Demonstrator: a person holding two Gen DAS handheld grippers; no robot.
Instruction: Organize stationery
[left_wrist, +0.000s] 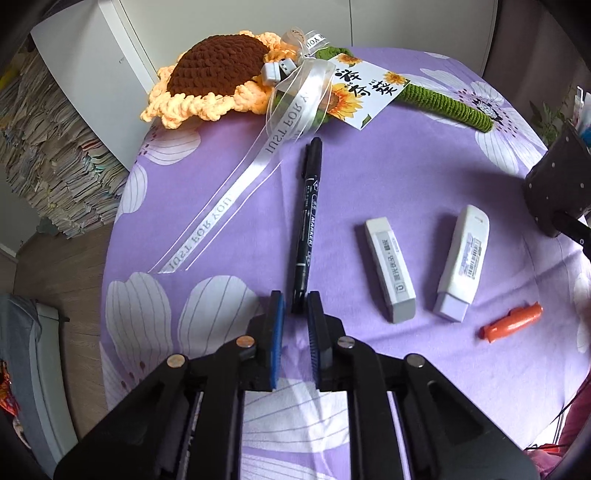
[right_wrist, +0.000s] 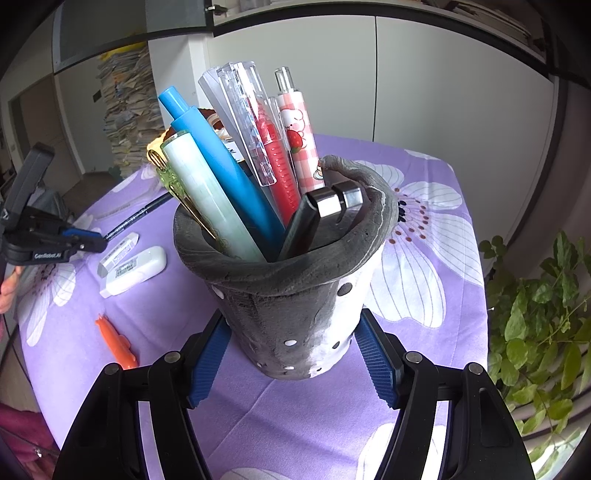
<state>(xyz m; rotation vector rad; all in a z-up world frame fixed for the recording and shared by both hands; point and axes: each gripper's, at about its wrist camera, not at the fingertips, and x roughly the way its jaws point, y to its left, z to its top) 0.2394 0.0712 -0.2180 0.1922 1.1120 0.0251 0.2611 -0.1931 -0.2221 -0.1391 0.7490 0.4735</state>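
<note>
A black marker (left_wrist: 308, 225) lies lengthwise on the purple flowered cloth (left_wrist: 388, 166). My left gripper (left_wrist: 295, 306) is narrowly open, its pads on either side of the marker's near end, apart from it. Two white erasers (left_wrist: 390, 270) (left_wrist: 463, 263) and an orange cap (left_wrist: 511, 322) lie to the right. My right gripper (right_wrist: 291, 339) is shut on the grey pen holder (right_wrist: 295, 295), its blue pads pressed to both sides. The holder is full of pens. The left gripper (right_wrist: 88, 242), the erasers (right_wrist: 135, 269) and the cap (right_wrist: 116, 341) show at left in the right wrist view.
A crocheted sunflower (left_wrist: 214, 79) with ribbon and card lies at the far side of the table. The pen holder (left_wrist: 557, 184) sits at the right edge. A green plant (right_wrist: 535, 314) stands beside the table's right edge. Paper stacks (left_wrist: 48, 158) stand on the floor at left.
</note>
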